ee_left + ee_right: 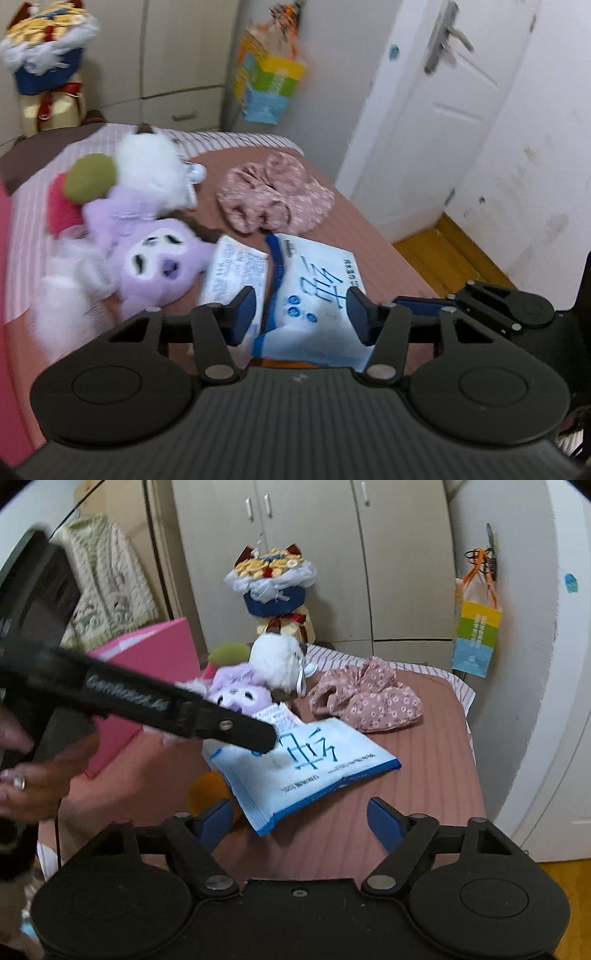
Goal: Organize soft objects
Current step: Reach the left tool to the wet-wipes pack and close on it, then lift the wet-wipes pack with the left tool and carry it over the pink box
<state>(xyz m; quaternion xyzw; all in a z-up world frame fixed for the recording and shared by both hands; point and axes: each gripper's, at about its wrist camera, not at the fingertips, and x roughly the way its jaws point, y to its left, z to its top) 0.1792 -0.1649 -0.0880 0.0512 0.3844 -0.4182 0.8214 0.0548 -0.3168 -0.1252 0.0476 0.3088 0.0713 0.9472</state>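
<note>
Tissue pack [314, 291] lies near the bed's [424, 812] foot edge.
Left gripper [303, 310] is seen straddling it, jaws apart; right gripper [301, 825] is held open beside its corner. Bare cover remains rightward. Blue characters are printed on it.

Bedspread [424, 812] dusty pink, ribbed. Tissue pack [314, 760] white, blue edge, blue lettering. Cloth [369, 701] pink with small white flowers. Plush [162, 258] lilac, white face; another [151, 170] white, fluffy. Box [147, 657] hot pink. Bag [476, 638] yellow, green, blue bands. Pads [384, 819] blue.
</note>
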